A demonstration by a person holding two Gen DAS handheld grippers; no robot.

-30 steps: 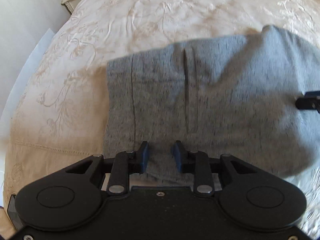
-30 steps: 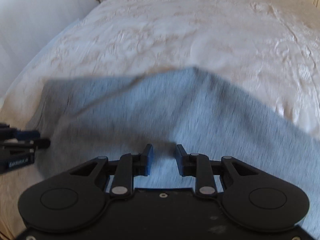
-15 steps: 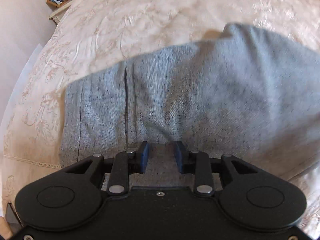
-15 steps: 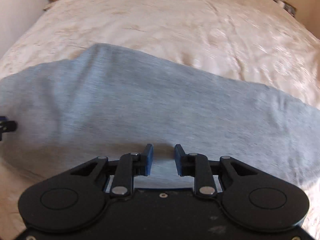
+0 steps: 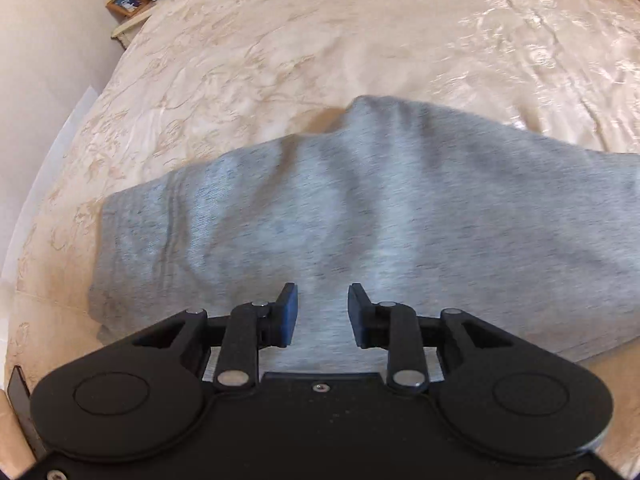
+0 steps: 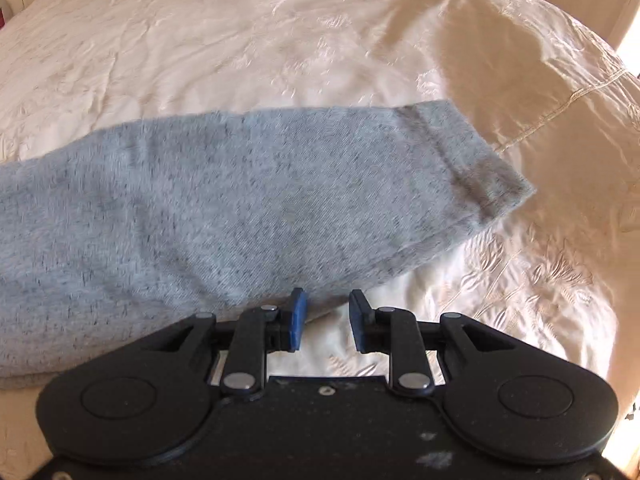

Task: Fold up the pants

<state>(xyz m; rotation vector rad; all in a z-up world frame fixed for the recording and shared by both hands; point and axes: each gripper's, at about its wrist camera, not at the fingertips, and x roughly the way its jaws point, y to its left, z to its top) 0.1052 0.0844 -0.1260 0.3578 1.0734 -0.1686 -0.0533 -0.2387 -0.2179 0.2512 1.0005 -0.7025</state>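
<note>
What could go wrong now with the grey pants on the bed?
1. The grey pants bulge up in a hump near their far edge, so folding them now might trap a crease.
2. The right gripper hangs open over the pants' near edge, with the bedspread showing in its gap. Closing there might pinch the bedspread too, or miss the pants.

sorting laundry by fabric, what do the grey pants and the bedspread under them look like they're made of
Grey pants: likely a soft cotton-blend jersey or fleece knit; matte, heathered with dark flecks, with a stitched hem at the leg end. Bedspread: cream woven cloth with a satin-like sheen, maybe polyester or silk blend; it shows glossy highlights and raised floral embroidery.
</note>
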